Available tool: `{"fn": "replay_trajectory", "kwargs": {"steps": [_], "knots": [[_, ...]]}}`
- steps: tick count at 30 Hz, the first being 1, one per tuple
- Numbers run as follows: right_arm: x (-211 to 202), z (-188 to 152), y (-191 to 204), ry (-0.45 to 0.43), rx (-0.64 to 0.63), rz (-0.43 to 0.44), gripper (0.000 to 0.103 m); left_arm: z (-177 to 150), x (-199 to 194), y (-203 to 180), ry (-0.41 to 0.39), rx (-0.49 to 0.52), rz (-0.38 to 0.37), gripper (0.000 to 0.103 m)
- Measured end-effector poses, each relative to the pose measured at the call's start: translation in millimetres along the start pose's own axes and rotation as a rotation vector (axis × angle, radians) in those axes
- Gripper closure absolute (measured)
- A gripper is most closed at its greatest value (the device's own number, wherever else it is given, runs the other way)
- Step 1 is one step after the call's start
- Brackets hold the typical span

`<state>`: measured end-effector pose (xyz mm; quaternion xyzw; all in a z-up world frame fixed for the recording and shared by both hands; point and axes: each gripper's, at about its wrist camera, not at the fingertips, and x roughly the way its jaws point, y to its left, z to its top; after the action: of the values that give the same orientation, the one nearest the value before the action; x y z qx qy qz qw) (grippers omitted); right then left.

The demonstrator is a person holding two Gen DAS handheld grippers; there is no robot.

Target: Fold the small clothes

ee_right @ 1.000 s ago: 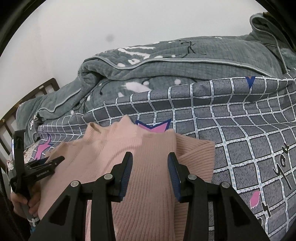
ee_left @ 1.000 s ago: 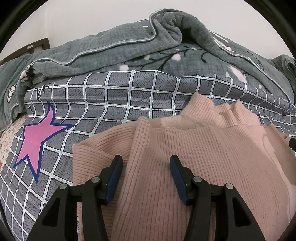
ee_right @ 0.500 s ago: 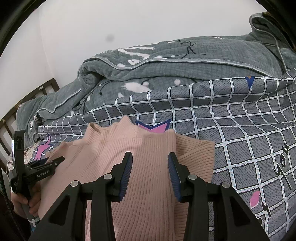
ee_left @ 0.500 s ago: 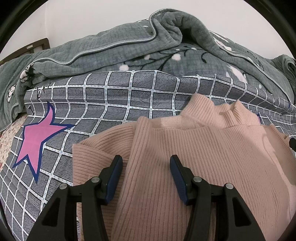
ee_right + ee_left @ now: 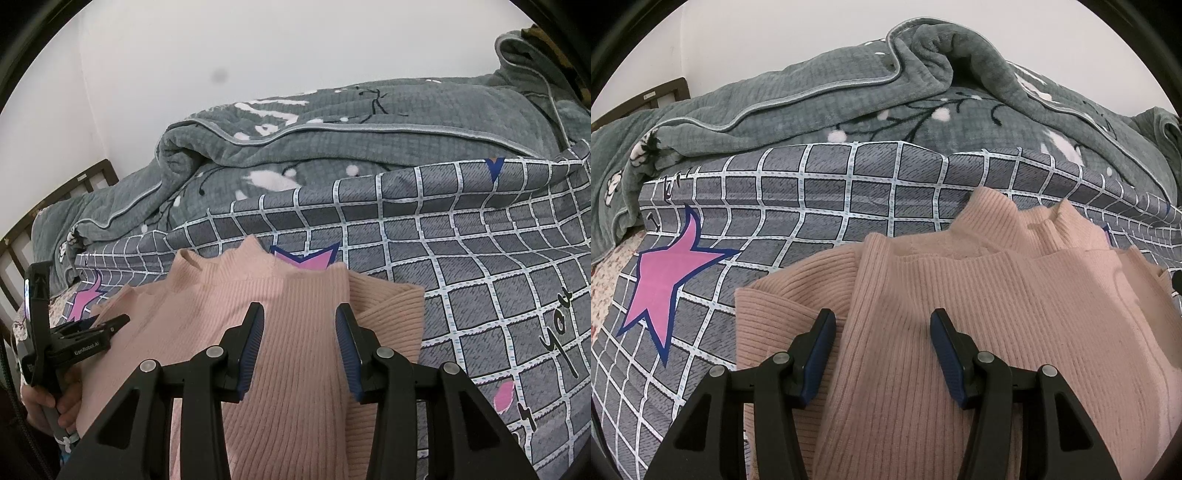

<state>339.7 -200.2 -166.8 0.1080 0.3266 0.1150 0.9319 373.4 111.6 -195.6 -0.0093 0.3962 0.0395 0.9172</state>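
Here, both grippers apparently hover over pink sweater [image 5: 960, 295].

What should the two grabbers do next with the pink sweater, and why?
Probably lower both and pinch the pink sweater. The left gripper and right gripper hover open above it, holding nothing, and it lies only partly folded on the checked bedspread.

Left claw [image 5: 882, 328] jaws parted, angled downward, right claw [image 5: 299, 325] likewise, hand [image 5: 48, 402] gripping left handle
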Motion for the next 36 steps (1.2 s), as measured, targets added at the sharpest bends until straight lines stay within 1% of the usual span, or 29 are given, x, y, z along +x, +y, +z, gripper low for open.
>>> {"fn": "replay_trajectory", "kwargs": {"steps": [4, 7, 10, 13, 16, 17, 19, 22, 23, 24, 25, 27, 30, 32, 34, 36], "knots": [[-3, 1, 0, -0.018, 0.003, 0.002, 0.063, 0, 0, -1, 0.001, 0.000, 0.002, 0.049], [-10, 1, 5, -0.052, -0.020, -0.017, 0.063, 0, -2, -1, 0.000, -0.001, 0.001, 0.047], [-15, 3, 10, -0.067, -0.044, -0.038, 0.063, 0, -4, -2, -0.005, -0.004, -0.006, 0.045], [-24, 6, 13, -0.088, -0.053, -0.044, 0.063, 2, -4, 4, 0.018, -0.030, -0.044, 0.045], [-34, 11, 13, -0.094, -0.039, -0.068, 0.063, 2, -8, 14, 0.035, -0.069, -0.112, 0.047], [-37, 13, 13, -0.090, -0.033, -0.079, 0.063, 1, -12, 16, 0.030, -0.078, -0.113, 0.047], [-45, 16, 11, -0.068, -0.023, -0.103, 0.061, 1, -22, 22, -0.004, -0.104, -0.092, 0.047], [-55, 12, 8, -0.052, -0.029, -0.117, 0.043, 0, -35, 26, -0.016, -0.080, -0.112, 0.046], [-57, 8, 7, -0.045, -0.043, -0.132, 0.039, -2, -42, 28, -0.022, -0.076, -0.110, 0.043], [-58, 4, 5, -0.036, -0.053, -0.148, 0.037, -4, -46, 30, -0.024, -0.077, -0.108, 0.039], [-57, -2, 2, -0.020, -0.053, -0.156, 0.035, -6, -50, 33, -0.026, -0.081, -0.107, 0.033], [-52, -12, -5, 0.018, -0.030, -0.138, 0.034, -13, -59, 41, -0.020, -0.105, -0.116, 0.032], [-39, -25, -12, 0.078, 0.006, -0.130, 0.034, -28, -65, 55, 0.009, -0.147, -0.156, 0.030], [-32, -30, -13, 0.106, 0.008, -0.129, 0.034, -42, -68, 65, 0.022, -0.168, -0.157, 0.029], [-23, -35, -17, 0.140, 0.019, -0.132, 0.034, -47, -66, 69, 0.037, -0.174, -0.171, 0.029], [-11, -39, -24, 0.194, 0.051, -0.126, 0.034, -50, -60, 72, 0.054, -0.176, -0.179, 0.029]]}}
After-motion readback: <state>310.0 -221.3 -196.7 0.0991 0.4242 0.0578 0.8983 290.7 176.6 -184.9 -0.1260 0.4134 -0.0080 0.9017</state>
